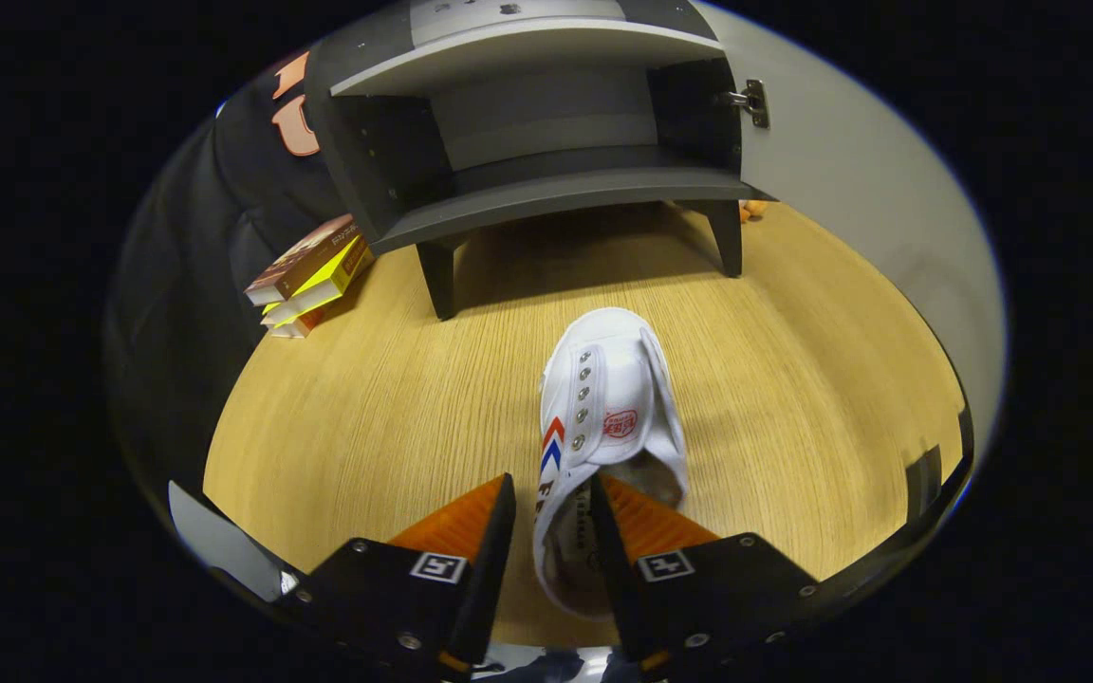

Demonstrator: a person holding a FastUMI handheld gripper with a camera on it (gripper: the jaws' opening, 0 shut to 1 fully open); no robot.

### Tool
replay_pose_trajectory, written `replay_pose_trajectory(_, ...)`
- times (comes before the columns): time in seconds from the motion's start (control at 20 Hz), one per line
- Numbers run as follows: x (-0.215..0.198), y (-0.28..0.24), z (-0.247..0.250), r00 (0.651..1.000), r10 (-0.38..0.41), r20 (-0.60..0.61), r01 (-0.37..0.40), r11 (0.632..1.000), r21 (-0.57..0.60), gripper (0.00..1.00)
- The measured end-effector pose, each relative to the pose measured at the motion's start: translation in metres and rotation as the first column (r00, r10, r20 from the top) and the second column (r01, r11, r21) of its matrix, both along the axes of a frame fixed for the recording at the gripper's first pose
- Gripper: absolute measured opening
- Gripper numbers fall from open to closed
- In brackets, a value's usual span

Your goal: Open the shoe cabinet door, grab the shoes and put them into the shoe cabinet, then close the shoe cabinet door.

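The hand-held gripper [551,517] pinches the heel-side wall of a white canvas shoe [608,417] on the light wooden surface [366,417]; beyond stands the open dark grey cabinet [546,190].

- White canvas shoe [615,398]: red and blue chevrons on its side, red badge on the tongue, silver eyelets.
- Shoe cabinet [546,142]: dark grey, with paler grey shelf edges.
- Cabinet door [850,190]: pale grey.
- Floor [395,408]: light wood grain.
- Books [311,277]: brown, yellow, orange.
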State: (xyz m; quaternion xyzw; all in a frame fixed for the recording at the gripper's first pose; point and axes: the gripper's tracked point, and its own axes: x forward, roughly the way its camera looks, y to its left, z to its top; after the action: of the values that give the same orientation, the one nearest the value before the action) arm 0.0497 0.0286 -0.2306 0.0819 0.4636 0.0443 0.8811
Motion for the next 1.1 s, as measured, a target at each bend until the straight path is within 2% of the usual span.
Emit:
replay_pose_trajectory(0.1, -0.001, 0.003, -0.001, 1.0, 0.0, -0.012, 0.0, 1.0, 0.011, 0.34)
replay_pose_trajectory(0.15, 0.0, 0.006, 0.0, 1.0, 0.007, -0.008, -0.007, 1.0, 0.017, 0.28)
replay_pose_trajectory(0.2, -0.001, 0.005, -0.002, 1.0, 0.018, -0.008, -0.018, 1.0, 0.016, 0.17)
replay_pose_trajectory(0.3, -0.001, 0.002, -0.002, 1.0, 0.028, -0.007, -0.028, 1.0, 0.005, 0.04)
replay_pose_trajectory(0.35, -0.001, 0.001, -0.002, 1.0, 0.029, -0.013, -0.029, 1.0, 0.002, 0.01)
replay_pose_trajectory(0.55, 0.0, -0.001, 0.003, 1.0, 0.006, -0.007, -0.007, 1.0, -0.017, 0.0)
replay_pose_trajectory(1.1, 0.034, -0.01, 0.033, 0.982, 0.003, 0.186, 0.005, 0.999, -0.041, 0.0)
